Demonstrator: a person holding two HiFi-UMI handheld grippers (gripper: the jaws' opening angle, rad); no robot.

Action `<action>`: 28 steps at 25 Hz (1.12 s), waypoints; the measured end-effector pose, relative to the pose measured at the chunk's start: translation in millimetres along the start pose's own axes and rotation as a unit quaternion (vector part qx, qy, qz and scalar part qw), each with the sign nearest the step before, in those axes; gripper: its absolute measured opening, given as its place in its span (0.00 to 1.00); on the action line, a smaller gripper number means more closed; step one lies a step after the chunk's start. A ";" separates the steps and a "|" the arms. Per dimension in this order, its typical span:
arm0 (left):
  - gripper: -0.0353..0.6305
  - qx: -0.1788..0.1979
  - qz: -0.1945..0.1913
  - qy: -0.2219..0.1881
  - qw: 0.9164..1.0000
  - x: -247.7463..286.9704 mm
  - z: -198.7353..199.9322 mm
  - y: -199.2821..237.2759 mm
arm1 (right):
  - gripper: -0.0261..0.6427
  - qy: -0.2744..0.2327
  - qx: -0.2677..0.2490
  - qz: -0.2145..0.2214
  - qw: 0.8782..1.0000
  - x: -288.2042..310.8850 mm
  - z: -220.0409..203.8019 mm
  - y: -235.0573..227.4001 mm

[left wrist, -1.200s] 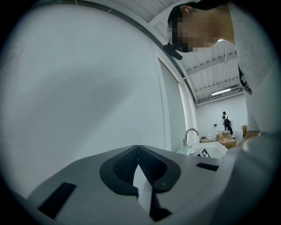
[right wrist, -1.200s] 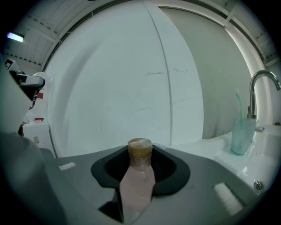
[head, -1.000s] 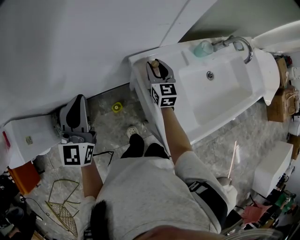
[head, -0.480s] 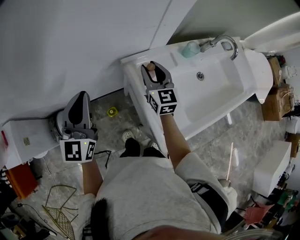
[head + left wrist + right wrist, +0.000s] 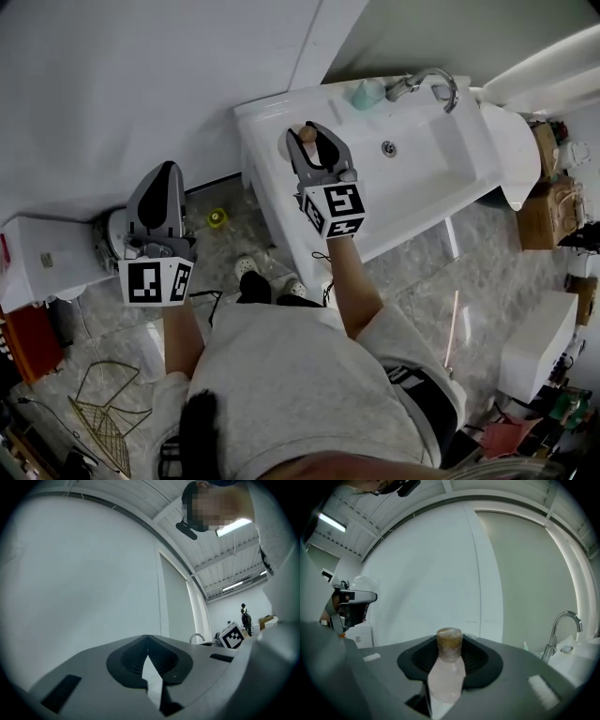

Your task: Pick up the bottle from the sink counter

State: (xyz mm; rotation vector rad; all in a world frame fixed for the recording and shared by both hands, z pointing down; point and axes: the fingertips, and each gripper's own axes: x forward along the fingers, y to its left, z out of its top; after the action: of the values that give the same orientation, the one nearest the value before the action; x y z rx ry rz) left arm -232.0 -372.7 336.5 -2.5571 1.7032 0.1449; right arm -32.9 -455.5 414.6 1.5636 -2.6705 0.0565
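Pale pink, translucent bottle (image 5: pixel 445 670) with a brownish cap is standing upright between the jaws of the right gripper (image 5: pixel 317 150); both dark pads are pressing on its sides, so the grip is closed on it. In the head view this gripper is hovering over the left end of the white sink counter (image 5: pixel 267 117), just beside the basin (image 5: pixel 427 164), which is lying toward 3 o'clock of it. I cannot tell whether the bottle's base is touching the counter. The chrome faucet (image 5: pixel 427 82) is standing at about 1 o'clock from the bottle, with a teal container (image 5: pixel 366 94) just beside it. The left gripper (image 5: pixel 157 192) is hanging well apart at 8 o'clock, over the tiled floor (image 5: pixel 225 253), its jaws meeting at the tips and holding nothing.
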 end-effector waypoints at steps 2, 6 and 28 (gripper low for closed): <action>0.06 0.001 0.000 -0.006 1.000 -4.1 5.9 -9.4 | 0.26 -0.002 0.001 0.005 1.000 -14.0 7.5 3.1; 0.06 0.005 -0.003 -0.015 1.000 -11.1 17.3 -28.6 | 0.26 -0.003 0.008 0.009 1.000 -41.9 20.1 5.6; 0.06 0.019 0.015 -0.050 0.998 -66.2 57.4 -114.7 | 0.26 -0.058 0.008 -0.002 0.998 -189.1 78.4 -5.6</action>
State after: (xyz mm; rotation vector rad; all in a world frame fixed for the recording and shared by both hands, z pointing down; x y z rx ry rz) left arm -153.9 -261.7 287.4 -2.4540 1.6936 0.2364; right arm 62.7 -297.9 325.3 1.6261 -2.7590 -0.0147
